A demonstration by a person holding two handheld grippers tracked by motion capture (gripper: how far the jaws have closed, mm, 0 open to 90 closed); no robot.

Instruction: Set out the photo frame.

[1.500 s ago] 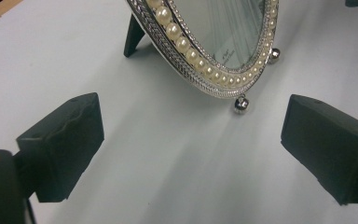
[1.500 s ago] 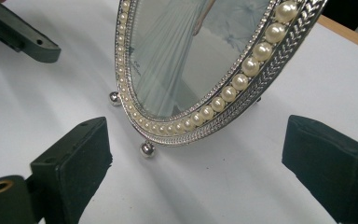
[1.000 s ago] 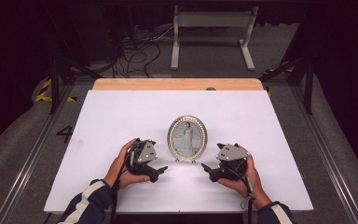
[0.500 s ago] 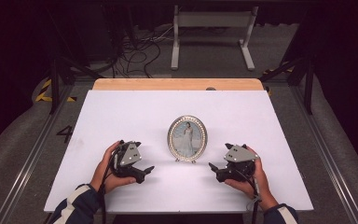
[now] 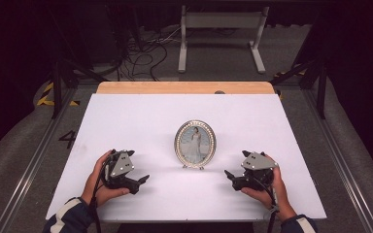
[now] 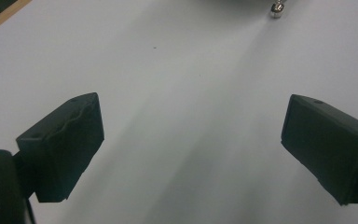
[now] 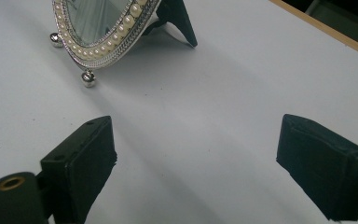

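An oval picture frame [image 5: 195, 143] with a pearl-studded silver rim stands upright near the middle of the white table [image 5: 141, 116], resting on small ball feet and a black back stand. Its lower rim [image 7: 112, 51] appears at the top left of the right gripper view. My left gripper [image 5: 142, 181] is held low to the frame's left, open and empty; its view catches one silver foot [image 6: 275, 10] at the top edge. My right gripper [image 5: 229, 175] is on the frame's right, also open, nothing between its jaws [image 7: 193, 175].
The white board lies on a wooden tabletop whose far edge [image 5: 184, 87] shows. Metal rails [image 5: 340, 155] run along both sides. Cables [image 5: 145, 53] and a white stand [image 5: 221, 29] sit on the floor beyond.
Both grippers have drawn outward and toward the near edge, away from the standing frame. The frame has stayed put.
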